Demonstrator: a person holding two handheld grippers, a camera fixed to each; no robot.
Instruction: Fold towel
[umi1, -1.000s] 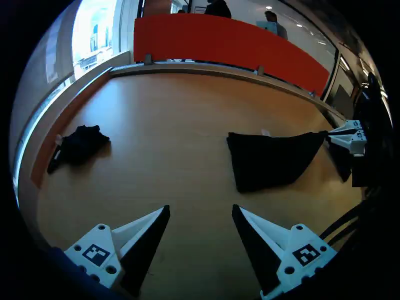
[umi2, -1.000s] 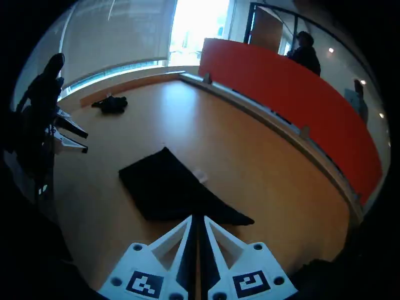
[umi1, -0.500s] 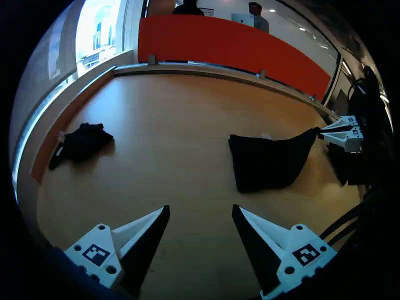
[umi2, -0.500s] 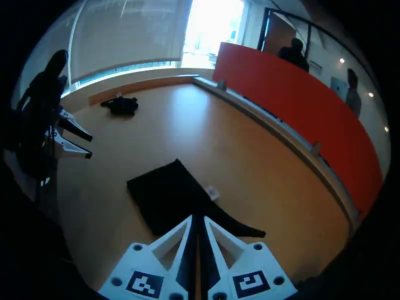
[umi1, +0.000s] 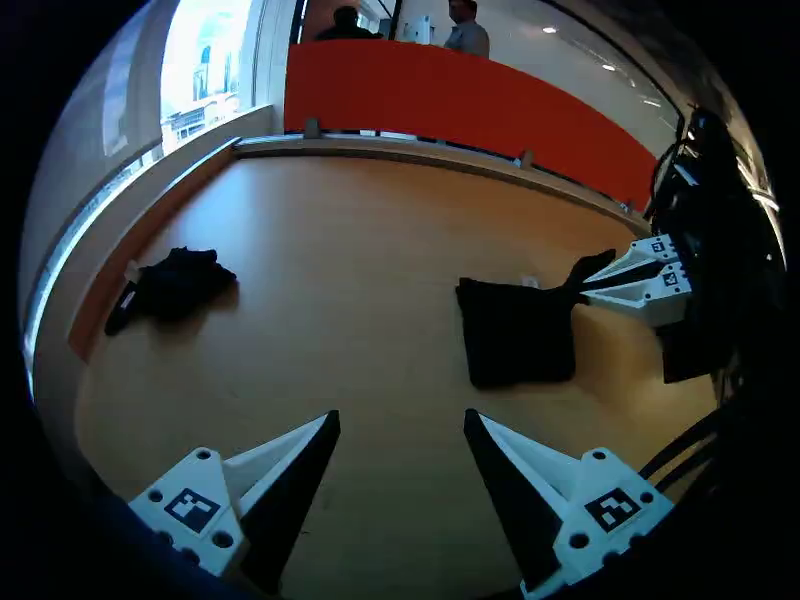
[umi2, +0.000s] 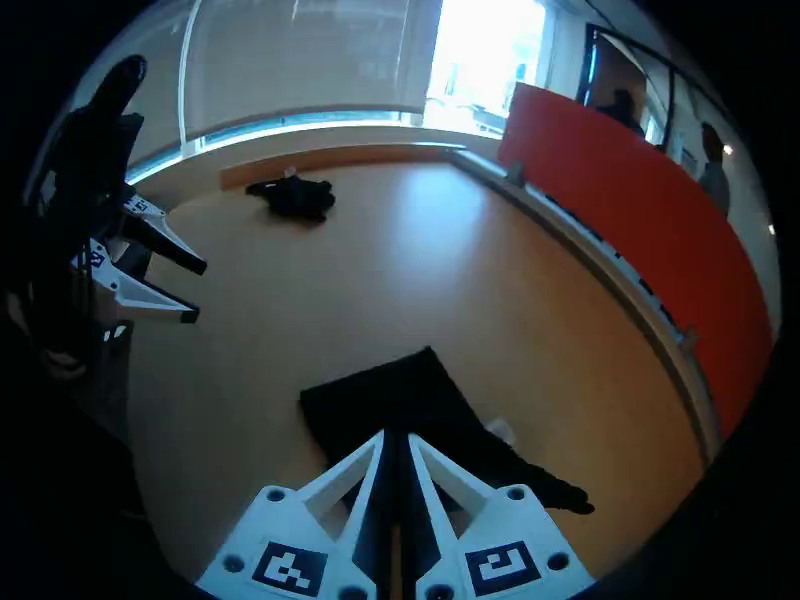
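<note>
Where the counter (umi1: 350, 230) carries it, finds the towel (umi1: 515, 335) lying flat and dark, one corner lifted off the wood. Records the right gripper (umi2: 397, 440) with fingers together, clamped on that lifted corner. Records the left gripper (umi1: 400, 415) with fingers apart, holding nothing, well apart from the cloth. Places the towel ahead and rightward of the left fingers, its long axis running out from the right fingers. Judges the right gripper the nearer, placed to carry the corner across.
</note>
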